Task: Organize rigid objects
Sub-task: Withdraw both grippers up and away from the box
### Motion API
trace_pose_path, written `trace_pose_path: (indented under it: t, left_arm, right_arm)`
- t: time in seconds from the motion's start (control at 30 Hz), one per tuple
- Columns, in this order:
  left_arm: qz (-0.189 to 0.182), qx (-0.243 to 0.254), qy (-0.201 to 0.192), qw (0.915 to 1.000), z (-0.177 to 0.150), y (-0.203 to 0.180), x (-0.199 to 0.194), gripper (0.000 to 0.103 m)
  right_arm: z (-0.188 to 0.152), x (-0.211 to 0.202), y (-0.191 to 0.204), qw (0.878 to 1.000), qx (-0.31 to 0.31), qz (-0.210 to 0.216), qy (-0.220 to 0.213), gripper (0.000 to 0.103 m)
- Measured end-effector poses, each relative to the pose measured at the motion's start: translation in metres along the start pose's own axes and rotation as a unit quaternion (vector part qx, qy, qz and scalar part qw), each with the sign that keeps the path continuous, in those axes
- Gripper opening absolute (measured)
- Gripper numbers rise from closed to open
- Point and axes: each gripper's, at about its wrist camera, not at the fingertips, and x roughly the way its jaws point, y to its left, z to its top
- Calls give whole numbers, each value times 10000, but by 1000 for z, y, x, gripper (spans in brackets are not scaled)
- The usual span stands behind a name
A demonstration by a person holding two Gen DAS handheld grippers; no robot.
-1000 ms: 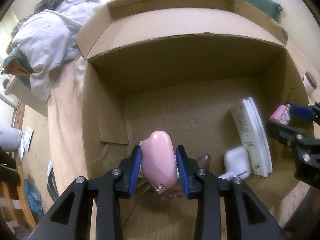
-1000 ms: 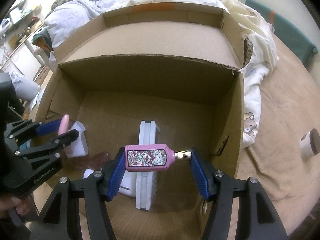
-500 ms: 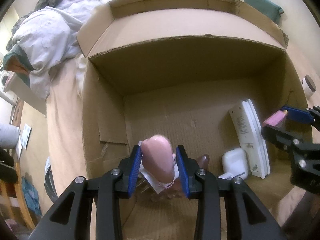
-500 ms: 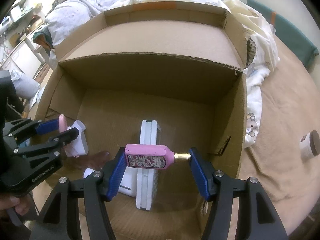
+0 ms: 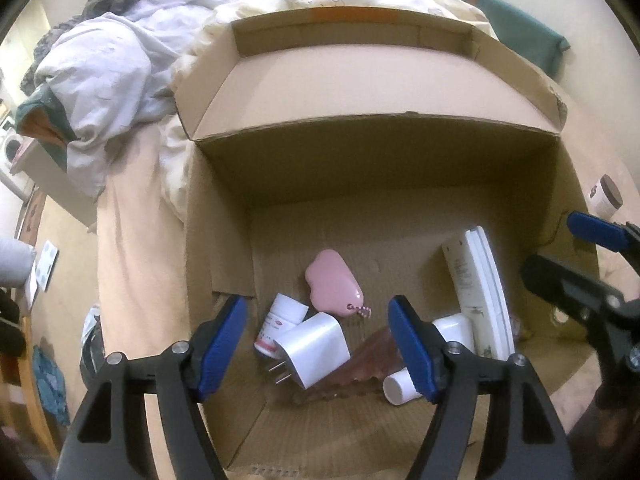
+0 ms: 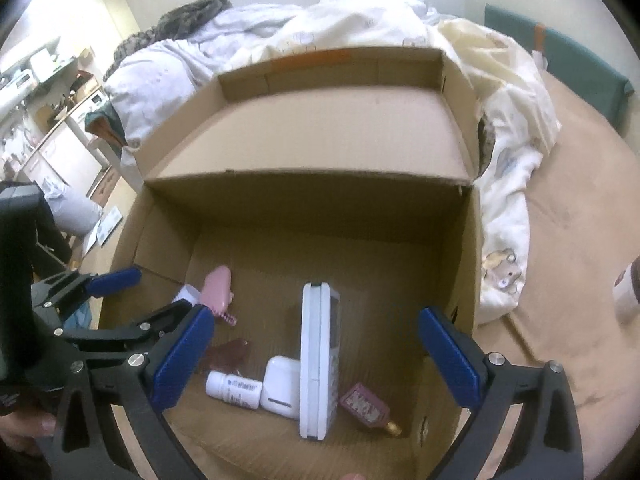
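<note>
blue pads of left claw (image 5: 316, 346) have just spread apart, nothing between them; pink cloud-shaped case (image 5: 334, 283) lies loose on cardboard box (image 5: 372, 168) floor beyond them. right claw (image 6: 316, 356) likewise just opened wide, empty; pink perfume bottle (image 6: 365, 405) rests on box floor beside upright white remote (image 6: 318, 360). white charger (image 5: 314, 346), earbud case (image 6: 280, 387) nearby. box sits on bed (image 6: 568, 264).

Heaped far ahead of the jaws and to their left: rumpled white duvet (image 5: 108, 64), with a grey-brown fuzzy throw (image 6: 188, 16) behind it. Ahead and to the right: cream blanket with bear prints (image 6: 508, 184), draped down onto a peach-beige bed sheet (image 6: 568, 280). Beyond that, far right: flat teal pad (image 6: 580, 76). Well off to the left: white cabinet (image 6: 68, 152), blurred.
</note>
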Motion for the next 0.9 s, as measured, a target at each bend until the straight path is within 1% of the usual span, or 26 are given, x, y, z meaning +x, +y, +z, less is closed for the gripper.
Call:
trace_pose_path:
  t: [0.17,0.33,0.43,0.63,0.67,0.7,0.73,0.77,0.8,0.9]
  left_arm:
    - [53,-9,-1,10000,-2,-1,-4,71]
    - [68,7,-94,9999,-2,0,-12,71]
    - [72,-2,-190,9998,-3,0,-21,71]
    - [39,-44,-367,9993,-5,5,-46,71]
    - [69,-39,-412,9991,-6,6,-52,71]
    - [100,-47,-430,9990,-7,7,-56,71]
    - [135,-63,-408,9991,-7,8,-59,71]
    - [153,-88,-360,9992,-7,11,-60,71]
    - [125,-132,-295,9994,-7,13,-62,71]
    - [39,-239,-247,9994,-13,15,-75,71]
  right_arm:
    - [0,-3,1,10000,-46,-59,-25,103]
    - [-2,-7,4,9999,-49,-105,-65,103]
    - [-5,-8,4,9999,35,-79,-50,103]
    - [-8,-21,11,9998,-63,-91,-150,103]
    - [-9,-23,9,9999,52,13,-140,103]
    - [-9,-24,7,9995,212,219,-75,103]
    - [-10,-25,4,9975,433,557,54,103]
    - [-12,-27,2,9954,566,767,135,103]
    - [-13,-31,3,9941,631,865,152,103]
    - [-18,-45,8,9935,720,884,71,103]
